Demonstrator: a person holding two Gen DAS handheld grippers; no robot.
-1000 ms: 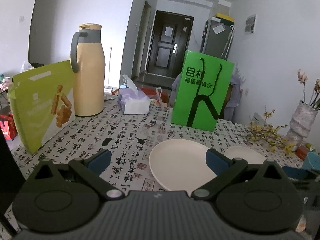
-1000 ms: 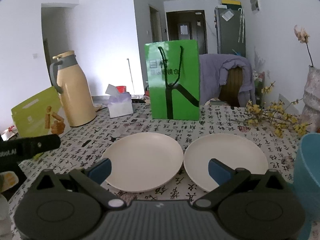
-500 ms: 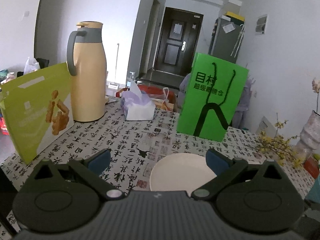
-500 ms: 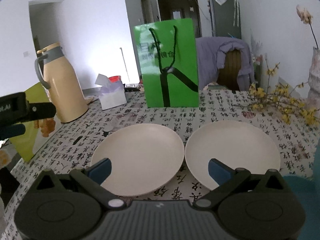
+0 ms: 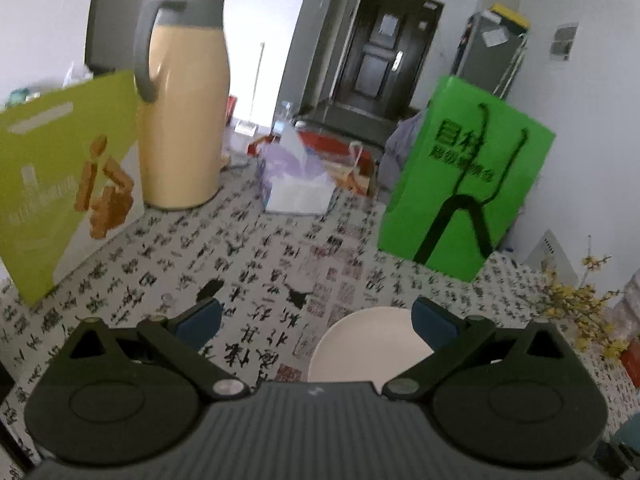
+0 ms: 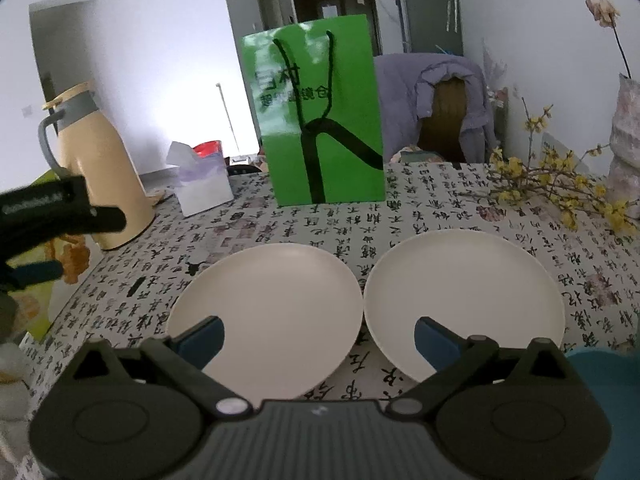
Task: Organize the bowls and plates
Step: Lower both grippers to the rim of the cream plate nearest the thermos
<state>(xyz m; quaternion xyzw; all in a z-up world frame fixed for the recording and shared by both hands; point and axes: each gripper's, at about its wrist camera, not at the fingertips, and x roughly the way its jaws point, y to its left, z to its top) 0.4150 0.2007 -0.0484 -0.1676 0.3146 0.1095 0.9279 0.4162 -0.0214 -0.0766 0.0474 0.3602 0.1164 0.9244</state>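
Both plates (image 6: 264, 304) (image 6: 468, 292) show only past the right gripper (image 6: 318, 338); the left gripper (image 5: 314, 322) sees one, fingers spread, both empty.

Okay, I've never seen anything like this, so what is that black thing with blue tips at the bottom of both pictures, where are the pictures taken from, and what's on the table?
There is no robot here: a person carries a two-finger hand-held gripper in each hand, and each has a wide-angle camera looking forward along its fingers. The black shape with blue pads is that tool.

One picture comes from the left hand-held gripper, the other from the right hand-held gripper. Both are open and hold nothing.

On the patterned tablecloth lie two cream plates side by side: the left plate and the right plate. Behind them stand a green paper bag, a tan thermos jug, a tissue box and a yellow-green box. Yellow flower sprigs lie to the right, and a teal object shows at the right edge.
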